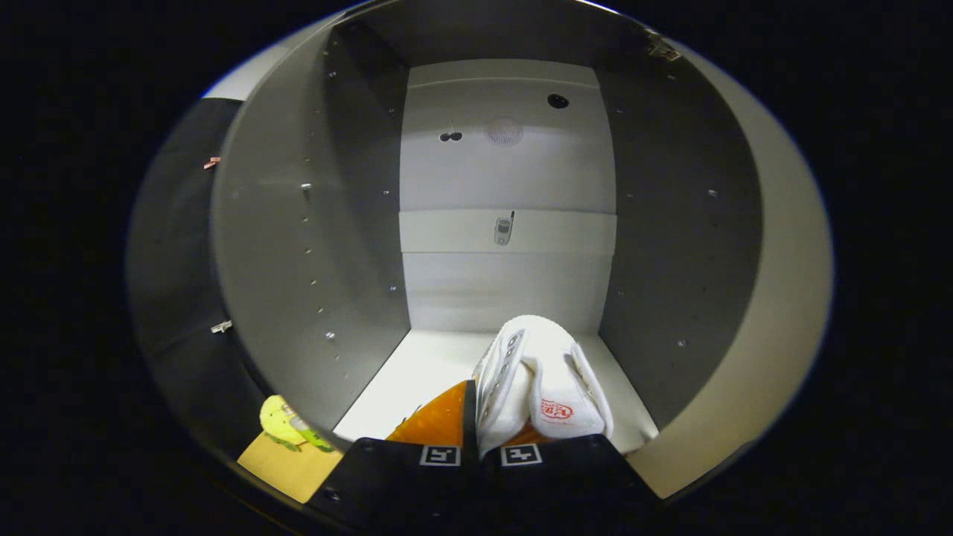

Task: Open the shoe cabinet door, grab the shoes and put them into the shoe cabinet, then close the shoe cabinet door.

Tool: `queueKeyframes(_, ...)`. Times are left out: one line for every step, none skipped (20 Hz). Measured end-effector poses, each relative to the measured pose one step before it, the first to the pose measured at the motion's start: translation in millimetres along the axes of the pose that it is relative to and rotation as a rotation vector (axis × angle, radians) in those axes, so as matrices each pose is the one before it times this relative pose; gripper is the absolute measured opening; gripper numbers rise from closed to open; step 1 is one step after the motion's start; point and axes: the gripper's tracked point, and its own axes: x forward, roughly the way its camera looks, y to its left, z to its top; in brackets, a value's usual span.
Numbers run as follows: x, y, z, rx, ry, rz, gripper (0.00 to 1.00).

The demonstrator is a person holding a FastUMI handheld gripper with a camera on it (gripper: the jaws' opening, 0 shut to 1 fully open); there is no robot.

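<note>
Gripping a white shoe [547,387], the gripper [480,454] had both fingers closed on it, toe pointing into the open shoe cabinet [298,246] above its floor.

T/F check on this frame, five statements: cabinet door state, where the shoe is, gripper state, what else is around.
1. The shoe cabinet is open, its inside in view. True.
2. The gripper is open and holds nothing. False: its fingers are shut on the white shoe.
3. The white shoe reaches over the cabinet floor. True.
4. A second shoe already stands at the cabinet's back wall. False: no shoe stands there.
5. A yellow-green object lies outside the cabinet, beside its left wall. True.
</note>
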Motion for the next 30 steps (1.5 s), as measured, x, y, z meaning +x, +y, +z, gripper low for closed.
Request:
queueKeyframes(17.16,-3.49,0.03,-0.01608,0.01292,-0.00759,0.05)
queueKeyframes(15.4,-3.05,-1.46,-0.01641,0.0018,-0.01062,0.05)
queueKeyframes(14.18,-3.71,-2.32,-0.01896,0.00543,-0.01029,0.05)
queueKeyframes(14.8,-3.25,-3.05,-0.01986,0.00563,-0.0116,0.05)
queueKeyframes(10.39,-2.27,-4.7,-0.01646,0.01146,-0.00964,0.05)
queueKeyframes(9.48,-0.68,-5.06,-0.01379,0.017,-0.00334,0.05)
queueKeyframes(9.01,1.32,-3.68,-0.01488,0.01353,0.00141,0.05)
queueKeyframes(11.17,1.65,-3.21,-0.02131,0.00952,0.00185,0.05)
queueKeyframes(8.46,1.14,-4.7,-0.02818,0.01565,-0.0018,0.05)
queueKeyframes(8.01,2.1,-5.2,-0.02901,0.01072,-0.0035,0.05)
queueKeyframes(6.32,1.91,-4.8,-0.02162,0.01303,-0.00356,0.05)
queueKeyframes(3.83,0.99,-3.31,-0.02155,0.0181,-0.00583,0.05)
queueKeyframes(2.31,1.91,-0.8,-0.01473,0.0074,0.00173,0.05)
queueKeyframes(1.06,2.9,0.59,0.00018,0.00355,0.00814,0.05)
queueKeyframes(-1.2,2.72,-2.46,0.0079,0.01372,0.00762,0.05)
queueKeyframes(1.44,2.77,-1.13,0.00498,0.00565,0.00631,0.05)
queueKeyframes(0.35,2.36,-3.02,0.00593,0.01472,-0.00119,0.06)
queueKeyframes(-0.25,0.7,-3.62,-0.00168,0.01876,-0.00974,0.09)
queueKeyframes(-0.15,1.76,0.85,-0.00253,-0.00216,-0.00333,0.12)
queueKeyframes(-2.26,2.05,-0.7,0.00327,0.00811,0.00179,0.15)
queueKeyframes(-2.82,4.39,-1.9,0.01073,0.01207,0.0091,0.19)
queueKeyframes(-2.01,3.24,-2.76,0.01153,0.01441,0.01155,0.3)
queueKeyframes(-5.22,3.78,-0.66,0.01244,0.01057,0.01754,0.42)
queueKeyframes(-3.66,3.26,0.35,0.01462,-0.00012,0.01318,0.54)
queueKeyframes(-6.87,2.16,2.89,0.01519,-0.0045,0.01393,0.65)
queueKeyframes(-6.95,1.72,2.28,0.01865,-0.00632,0.00914,0.74)
queueKeyframes(-6.84,1.8,1.12,0.02425,-0.00102,0.01197,0.78)
queueKeyframes(-8.53,1.3,1.2,0.02965,0.00022,0.01134,0.84)
queueKeyframes(-8.28,2.79,3.09,0.03717,-0.01215,0.01606,0.84)
queueKeyframes(-8.07,-0.27,4.2,0.02957,-0.01947,0.00995,0.88)
